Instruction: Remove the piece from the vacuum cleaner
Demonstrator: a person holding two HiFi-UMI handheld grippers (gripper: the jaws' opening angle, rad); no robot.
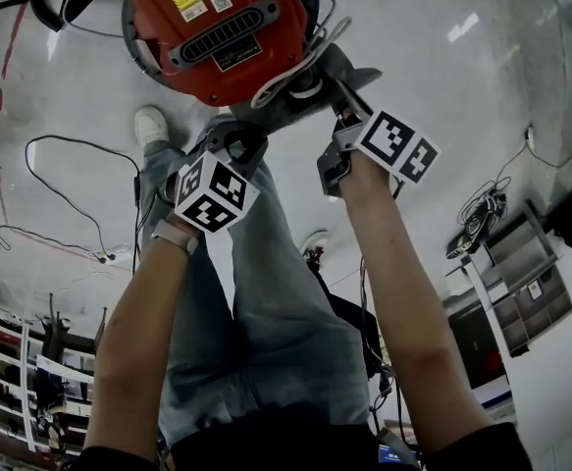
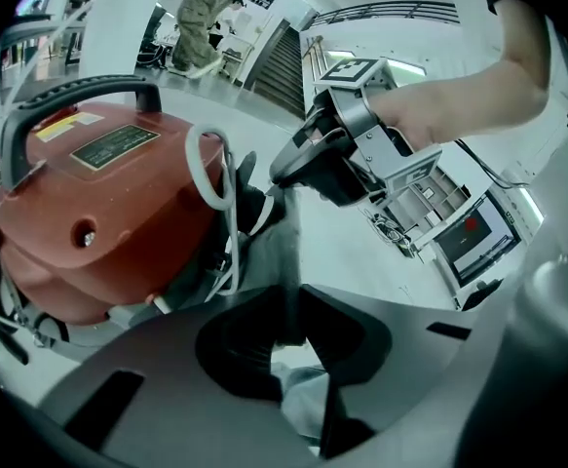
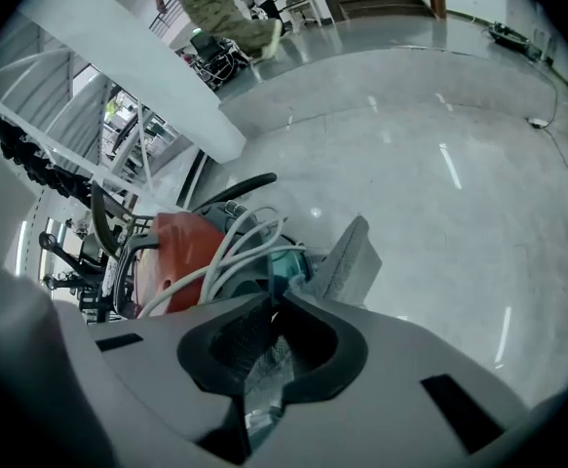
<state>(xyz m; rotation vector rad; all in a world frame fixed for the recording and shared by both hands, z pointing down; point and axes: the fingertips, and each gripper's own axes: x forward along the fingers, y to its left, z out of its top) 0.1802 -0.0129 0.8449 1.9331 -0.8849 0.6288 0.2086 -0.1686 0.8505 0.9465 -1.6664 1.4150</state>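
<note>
Seemingly midway, fingers of left gripper (image 1: 233, 143) and right gripper (image 1: 338, 106) clamp the grey piece (image 1: 352, 68), not yet pulled free of the red vacuum cleaner (image 1: 217, 62).

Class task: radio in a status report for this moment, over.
Both shut on grey piece: left hand-held gripper, right hand-held gripper. Piece against red vacuum cleaner, not yet off. White cord looped beside it.

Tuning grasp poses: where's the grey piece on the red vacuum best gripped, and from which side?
Its thin outer edge, approached from the side away from the vacuum cleaner: the grey piece is a flat panel sticking out, so jaws likely pinch best across its thickness.
</note>
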